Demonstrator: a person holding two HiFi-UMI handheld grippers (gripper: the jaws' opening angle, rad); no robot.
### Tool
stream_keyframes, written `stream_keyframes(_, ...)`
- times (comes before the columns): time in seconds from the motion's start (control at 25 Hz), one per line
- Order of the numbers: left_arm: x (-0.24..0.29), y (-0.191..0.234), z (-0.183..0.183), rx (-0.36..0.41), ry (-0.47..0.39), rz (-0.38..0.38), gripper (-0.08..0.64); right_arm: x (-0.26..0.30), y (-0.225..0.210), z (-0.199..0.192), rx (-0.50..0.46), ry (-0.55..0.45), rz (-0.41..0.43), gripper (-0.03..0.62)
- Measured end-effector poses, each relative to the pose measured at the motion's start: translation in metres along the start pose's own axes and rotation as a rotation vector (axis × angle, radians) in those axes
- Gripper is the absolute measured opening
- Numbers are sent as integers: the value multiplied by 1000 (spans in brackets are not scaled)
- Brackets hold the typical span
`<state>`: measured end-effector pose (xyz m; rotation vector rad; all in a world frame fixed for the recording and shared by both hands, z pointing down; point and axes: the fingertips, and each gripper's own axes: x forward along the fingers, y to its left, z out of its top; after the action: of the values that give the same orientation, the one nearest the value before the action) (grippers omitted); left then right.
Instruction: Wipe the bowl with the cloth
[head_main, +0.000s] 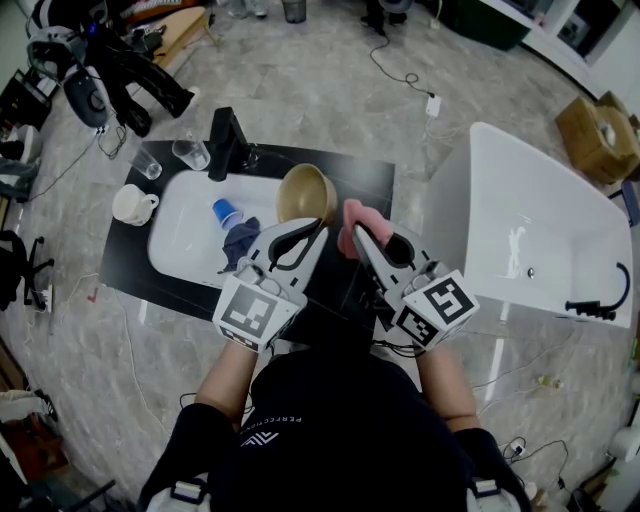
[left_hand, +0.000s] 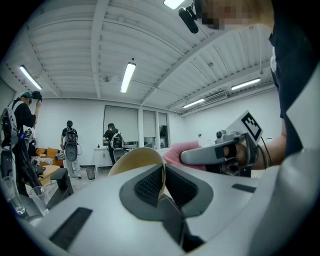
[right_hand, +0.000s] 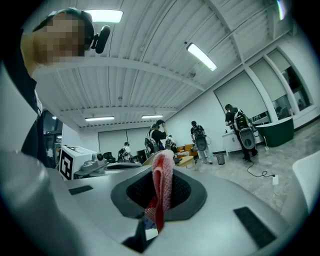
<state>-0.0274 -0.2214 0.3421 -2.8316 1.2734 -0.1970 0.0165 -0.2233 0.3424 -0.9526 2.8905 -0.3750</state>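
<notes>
One tan bowl (head_main: 306, 195), mouth upward, rim pinched in closed left gripper (head_main: 318, 226), one pink cloth (head_main: 347, 213) clamped in right gripper (head_main: 357, 237), bunched just right of bowl

Bright, even light from ceiling tubes (left_hand: 128, 76) high above the jaws. Fisheye bending, dark corners, soft foreground below the jaws.

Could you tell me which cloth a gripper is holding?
The pink cloth, clamped in the right gripper; the dark blue cloth lies in the white sink.
</notes>
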Motion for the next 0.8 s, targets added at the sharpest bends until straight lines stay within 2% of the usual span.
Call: stream_keyframes(0.8,-1,0,-6,-27,13,-5,21,0,-6,-9,30,22,-34,46)
